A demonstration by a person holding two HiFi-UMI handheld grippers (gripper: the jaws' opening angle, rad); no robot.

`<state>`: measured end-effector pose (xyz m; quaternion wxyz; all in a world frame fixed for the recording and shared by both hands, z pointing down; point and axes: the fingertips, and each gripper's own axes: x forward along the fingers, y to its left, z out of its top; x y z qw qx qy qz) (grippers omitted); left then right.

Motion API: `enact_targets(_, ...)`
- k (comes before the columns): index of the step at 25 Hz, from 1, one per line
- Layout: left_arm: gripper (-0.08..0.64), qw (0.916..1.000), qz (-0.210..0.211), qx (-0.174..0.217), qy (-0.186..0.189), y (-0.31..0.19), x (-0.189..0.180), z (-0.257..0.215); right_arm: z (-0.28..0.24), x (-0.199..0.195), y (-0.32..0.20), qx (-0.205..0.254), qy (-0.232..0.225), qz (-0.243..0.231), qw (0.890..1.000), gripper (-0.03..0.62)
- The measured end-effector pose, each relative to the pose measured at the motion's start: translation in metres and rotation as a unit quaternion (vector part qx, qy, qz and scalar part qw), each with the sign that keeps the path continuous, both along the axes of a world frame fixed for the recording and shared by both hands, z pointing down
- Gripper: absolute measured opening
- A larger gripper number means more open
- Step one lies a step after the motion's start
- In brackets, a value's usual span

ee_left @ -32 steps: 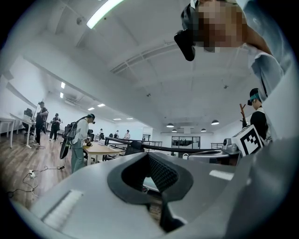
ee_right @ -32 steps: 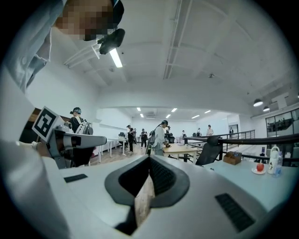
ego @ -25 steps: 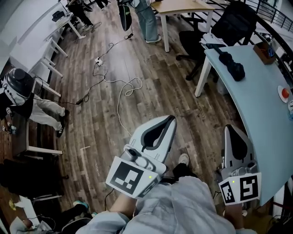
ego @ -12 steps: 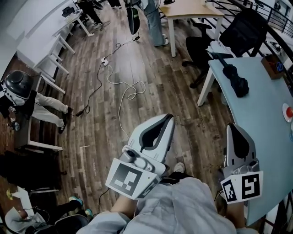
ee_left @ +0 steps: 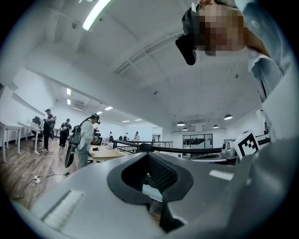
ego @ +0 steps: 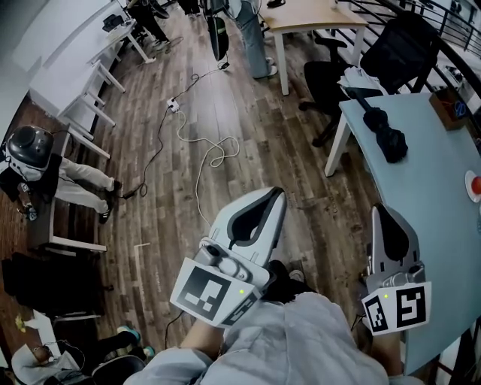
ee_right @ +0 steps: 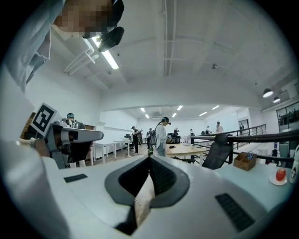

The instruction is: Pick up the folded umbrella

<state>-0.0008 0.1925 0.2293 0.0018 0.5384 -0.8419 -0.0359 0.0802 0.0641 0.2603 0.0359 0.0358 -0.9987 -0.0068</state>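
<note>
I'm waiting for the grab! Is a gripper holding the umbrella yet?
No, the folded umbrella lies on the pale blue table with nothing touching it.

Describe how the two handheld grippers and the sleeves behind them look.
The left gripper and right gripper have pale grey tapered shells with dark-rimmed teardrop openings. Each carries a cube of black-and-white square markers and a green light. The sleeves are light grey.

Black folded umbrella [ego: 385, 129] flat on table [ego: 430, 184]

White cable [ego: 219, 159] on wood floor [ego: 150, 188]; black chair [ego: 397, 41] near wooden desk [ego: 308, 13]
</note>
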Motion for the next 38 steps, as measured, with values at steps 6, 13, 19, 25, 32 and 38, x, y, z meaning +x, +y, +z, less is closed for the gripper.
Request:
enact_targets(6,0.005,0.9989,0.043,0.001,-0.016,-0.031,0.001,-0.001,0.001,0.004,-0.021,0.004,0.0,0.033,0.999,0.0)
enact_targets(13,0.005,0.9972,0.073,0.01,-0.015,-0.056,-0.029,-0.003,-0.005,-0.014,-0.044,0.013,-0.004,0.071,0.997,0.0)
enact_targets(19,0.005,0.9954,0.094,0.015,-0.011,-0.074,-0.077,-0.004,-0.008,-0.056,-0.057,0.015,-0.003,0.092,0.996,0.0)
enact_targets(25,0.005,0.9925,0.121,0.015,-0.003,-0.088,-0.13,-0.006,-0.014,-0.102,-0.065,0.006,-0.002,0.117,0.993,0.0)
enact_targets(32,0.005,0.9874,0.158,0.016,0.002,-0.106,-0.184,-0.005,-0.013,-0.147,-0.077,-0.001,0.003,0.157,0.988,0.0)
enact_targets(38,0.005,0.9822,0.187,0.022,0.002,-0.117,-0.225,-0.008,-0.015,-0.183,-0.081,-0.002,0.004,0.186,0.983,0.0)
